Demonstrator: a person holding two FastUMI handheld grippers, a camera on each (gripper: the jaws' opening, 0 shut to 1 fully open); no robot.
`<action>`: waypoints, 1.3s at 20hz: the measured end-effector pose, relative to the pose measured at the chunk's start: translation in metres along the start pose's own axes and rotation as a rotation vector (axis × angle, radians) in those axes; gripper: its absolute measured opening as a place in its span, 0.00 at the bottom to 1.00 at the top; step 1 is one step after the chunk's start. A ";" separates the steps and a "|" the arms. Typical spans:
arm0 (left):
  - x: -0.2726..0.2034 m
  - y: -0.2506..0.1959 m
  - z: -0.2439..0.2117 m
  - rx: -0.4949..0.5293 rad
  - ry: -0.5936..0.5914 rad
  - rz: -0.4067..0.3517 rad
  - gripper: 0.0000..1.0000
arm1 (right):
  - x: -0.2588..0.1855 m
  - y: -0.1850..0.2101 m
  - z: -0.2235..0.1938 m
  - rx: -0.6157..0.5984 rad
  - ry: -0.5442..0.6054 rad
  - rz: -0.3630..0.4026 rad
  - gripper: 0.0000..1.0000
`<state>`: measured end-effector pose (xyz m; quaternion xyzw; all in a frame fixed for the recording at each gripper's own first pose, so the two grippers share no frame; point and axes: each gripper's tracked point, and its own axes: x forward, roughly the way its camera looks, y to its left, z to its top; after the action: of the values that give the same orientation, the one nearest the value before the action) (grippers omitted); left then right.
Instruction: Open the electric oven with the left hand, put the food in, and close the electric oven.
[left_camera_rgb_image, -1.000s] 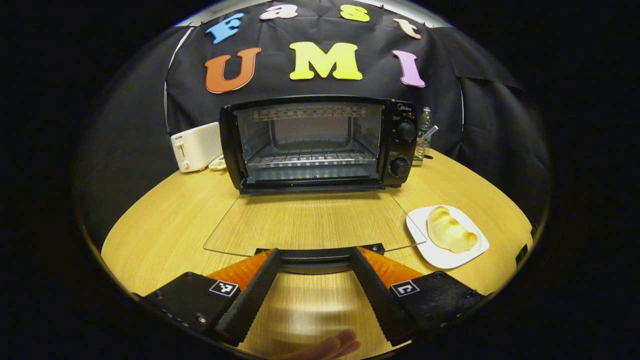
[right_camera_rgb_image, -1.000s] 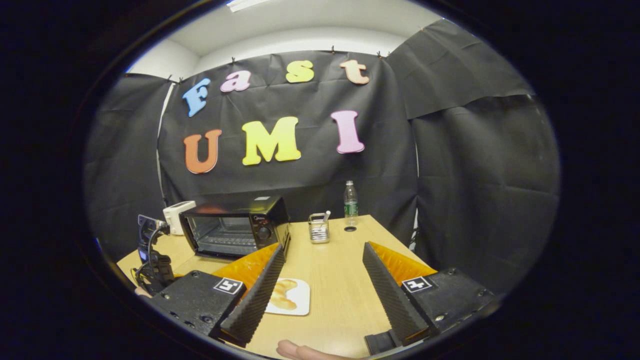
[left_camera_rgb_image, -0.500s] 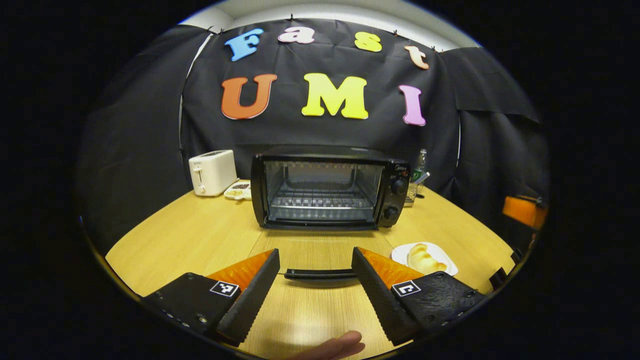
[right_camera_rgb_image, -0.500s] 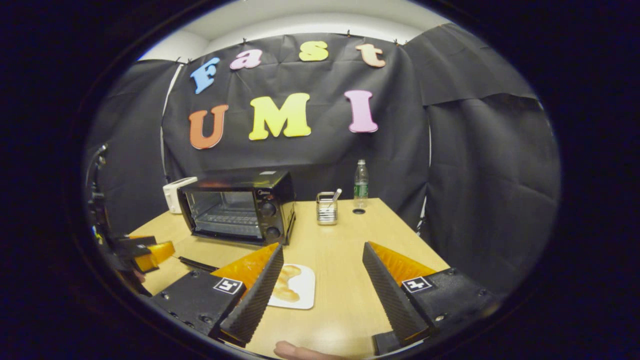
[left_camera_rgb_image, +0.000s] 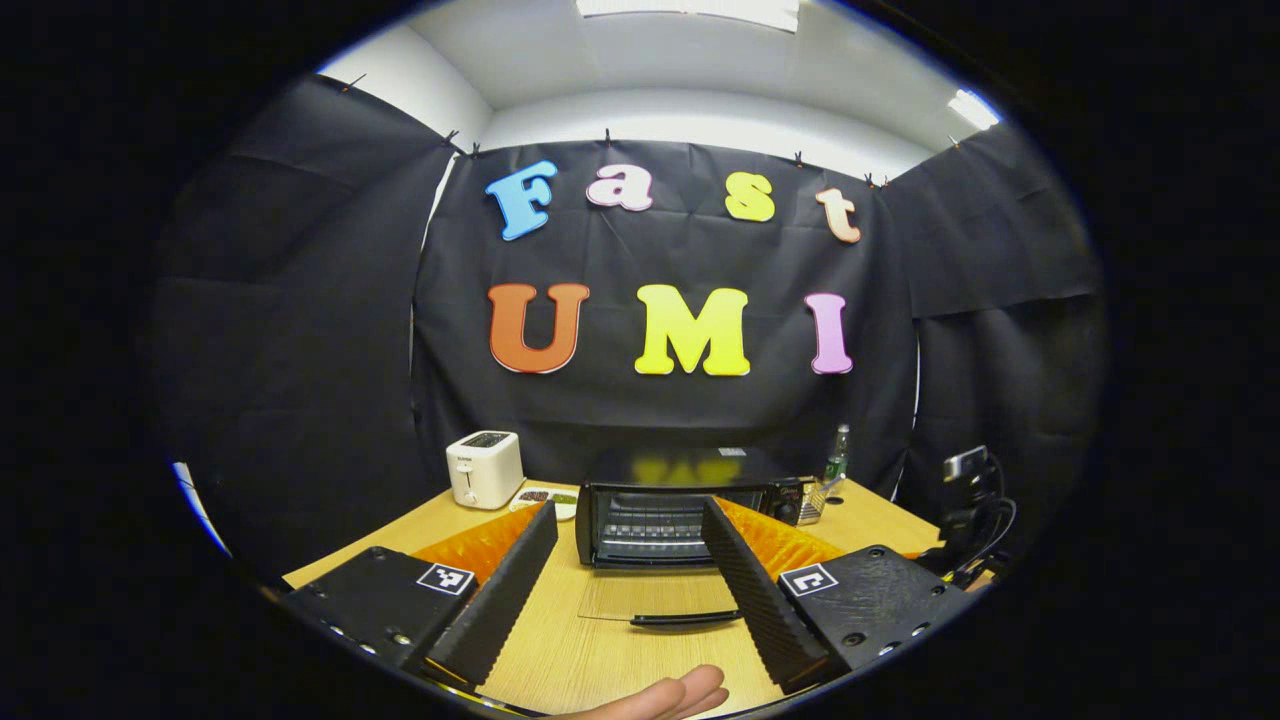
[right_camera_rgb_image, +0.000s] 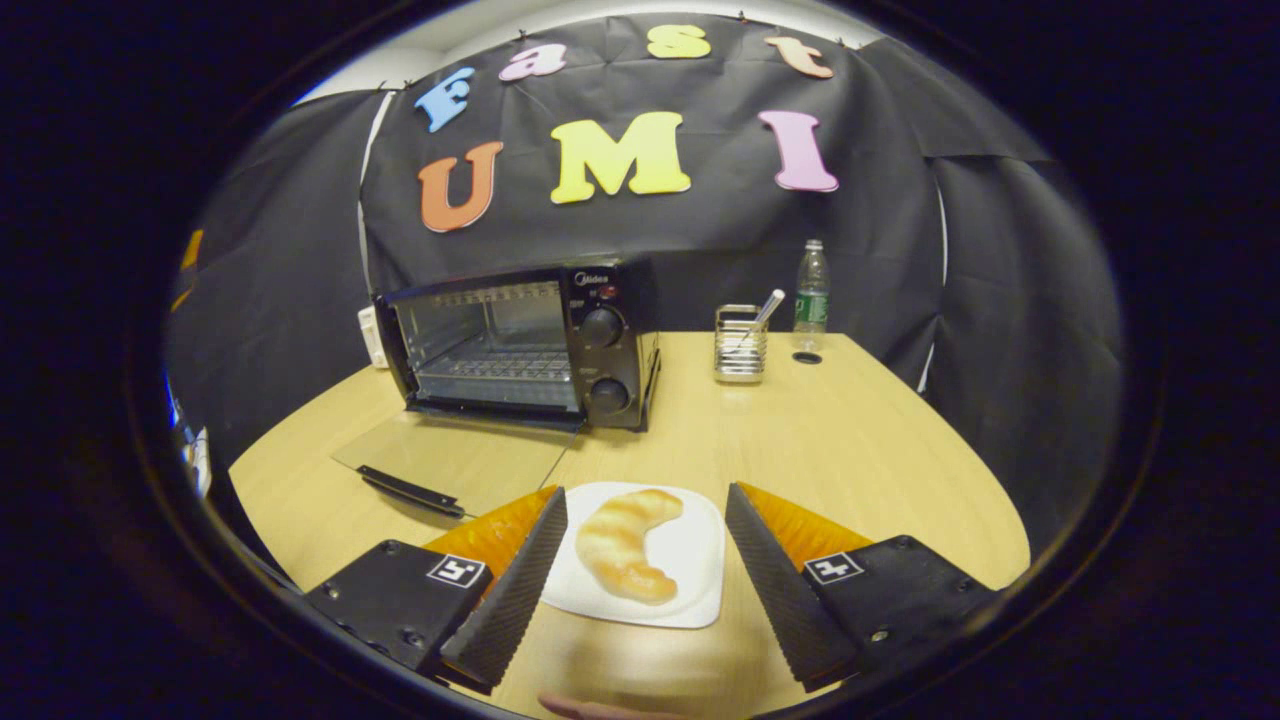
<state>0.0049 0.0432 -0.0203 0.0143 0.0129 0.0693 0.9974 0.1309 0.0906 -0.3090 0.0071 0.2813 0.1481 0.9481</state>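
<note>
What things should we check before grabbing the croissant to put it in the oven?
1. Oven door fully down: ok, it lies flat on the table.
2. Rack inside the oven free: ok, nothing sits on it.
3. Croissant within reach: ok, it lies on the white plate, lined up between the right gripper's fingers.
4. Right gripper open wide enough: ok, the jaws stand apart, wider than the croissant.
5. Left gripper out of the way: ok, it is open, holds nothing and is back from the door handle.
6. Path from plate to oven: ok, bare table between them.
</note>
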 end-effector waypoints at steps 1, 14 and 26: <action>-0.006 0.004 0.008 -0.001 -0.018 0.004 0.95 | 0.007 0.006 -0.010 -0.010 0.028 0.020 0.97; -0.004 0.003 -0.009 -0.021 0.009 -0.007 0.95 | 0.043 0.023 -0.048 -0.039 0.203 0.101 0.65; 0.002 0.029 -0.022 0.008 0.025 -0.017 0.95 | 0.026 0.087 0.036 -0.074 0.068 0.190 0.55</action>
<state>0.0029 0.0725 -0.0413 0.0174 0.0257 0.0608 0.9977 0.1467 0.1836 -0.2844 -0.0065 0.3057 0.2478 0.9193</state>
